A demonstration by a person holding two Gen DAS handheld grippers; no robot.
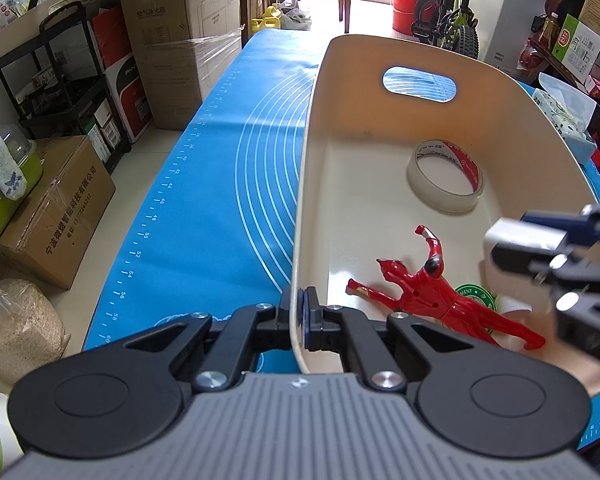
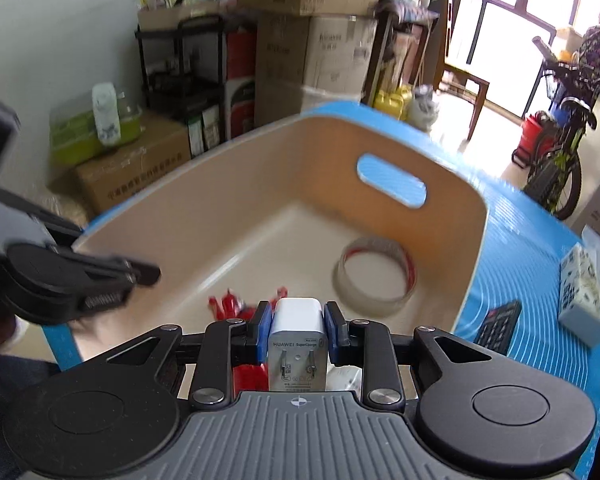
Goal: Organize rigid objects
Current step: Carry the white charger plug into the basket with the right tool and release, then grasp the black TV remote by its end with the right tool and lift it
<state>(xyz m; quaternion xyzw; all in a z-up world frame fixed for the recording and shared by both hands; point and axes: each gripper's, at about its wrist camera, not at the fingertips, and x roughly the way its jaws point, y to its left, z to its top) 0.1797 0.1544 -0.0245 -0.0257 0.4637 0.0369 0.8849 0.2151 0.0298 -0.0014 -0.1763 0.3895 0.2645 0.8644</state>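
Item one, right tool [image 2: 298, 330]: we hold a white charger [image 2: 298, 340] clamped between its blue pads [image 2: 263, 326], prongs facing back toward the camera, body upright in the grip. It hangs above the near end of the cream bin [image 2: 476, 248], just over the red toy figure [image 2: 230, 304].

Item two, left tool [image 1: 296, 316]: jaws nearly closed, pinching the bin's near wall [image 1: 300, 240] between the pads and steadying the bin on the desk [image 1: 220, 184].

Item three, bin contents: a roll of tape [image 1: 446, 176] at about 1 o'clock from the left tool, toward the far end; the red toy figure lying flat at 3 o'clock near the bin's near wall; a green round disc [image 1: 474, 294] partly under the figure.

Item four, outside the bin, on the blue mat at 3 o'clock from the right tool: a dark remote [image 2: 500, 326] and a tissue pack [image 2: 584, 292].

Handling note: we judge the step to be setting the charger into the bin. We would carry it toward 12 o'clock, onto the bare floor between figure and tape, lower it close before opening, and keep the left grip firm so the bin does not slide. Dropping it from height risks the prongs striking the figure.
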